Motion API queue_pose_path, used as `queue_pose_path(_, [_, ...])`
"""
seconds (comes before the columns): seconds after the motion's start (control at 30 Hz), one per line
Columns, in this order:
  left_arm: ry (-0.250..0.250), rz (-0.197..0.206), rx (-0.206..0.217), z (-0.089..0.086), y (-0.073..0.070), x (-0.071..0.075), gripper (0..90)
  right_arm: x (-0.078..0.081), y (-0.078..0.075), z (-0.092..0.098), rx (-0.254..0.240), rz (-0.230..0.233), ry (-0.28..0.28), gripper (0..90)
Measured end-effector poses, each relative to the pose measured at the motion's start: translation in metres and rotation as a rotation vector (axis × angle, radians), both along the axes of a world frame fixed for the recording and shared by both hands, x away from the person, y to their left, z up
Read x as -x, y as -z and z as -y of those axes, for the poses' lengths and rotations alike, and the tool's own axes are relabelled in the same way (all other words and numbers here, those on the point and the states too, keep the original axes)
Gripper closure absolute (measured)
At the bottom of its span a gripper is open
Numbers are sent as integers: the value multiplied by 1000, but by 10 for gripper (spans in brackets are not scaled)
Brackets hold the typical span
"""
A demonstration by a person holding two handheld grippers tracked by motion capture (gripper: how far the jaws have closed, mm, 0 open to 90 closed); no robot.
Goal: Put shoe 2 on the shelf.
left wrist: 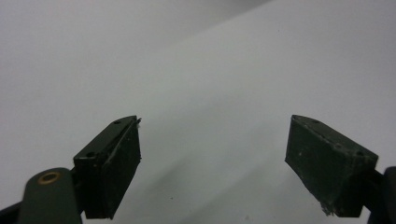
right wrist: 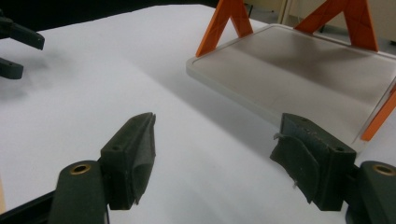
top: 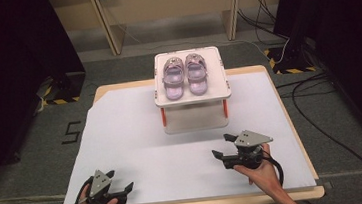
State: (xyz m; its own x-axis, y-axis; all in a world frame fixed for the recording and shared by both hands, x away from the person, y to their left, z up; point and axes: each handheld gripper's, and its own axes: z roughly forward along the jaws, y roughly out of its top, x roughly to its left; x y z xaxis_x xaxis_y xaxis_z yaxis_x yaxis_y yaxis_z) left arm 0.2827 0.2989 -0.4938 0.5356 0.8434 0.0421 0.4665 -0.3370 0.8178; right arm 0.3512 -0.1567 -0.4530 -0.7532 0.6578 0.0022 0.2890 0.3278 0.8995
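Here, at the near left edge of the white-covered table (top: 137, 136), the left gripper (top: 122, 190) rests with jaws apart and empty; the right gripper (top: 222, 146), near right, is likewise spread wide. Farther, a pair of lilac plastic clogs (top: 185, 75) sits atop the white two-tier rack (top: 218, 92).
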Motion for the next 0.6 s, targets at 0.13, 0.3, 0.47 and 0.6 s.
queue_pose_path(0.13, [1, 0, 0, 0, 0, 0, 174, 5, 6, 2, 0, -25, -5, 270])
queue_pose_path(0.3, [-2, -2, 1, 0, 0, 0, 174, 13, 11, 4, 11, -62, -12, 235])
queue_pose_path(0.47, [-3, -2, 0, 0, 0, 0, 174, 20, 18, 8, 26, -93, -13, 227])
queue_pose_path(0.6, [-2, -2, 0, 0, 0, 0, 174, 27, 21, 10, 54, -109, -26, 221])
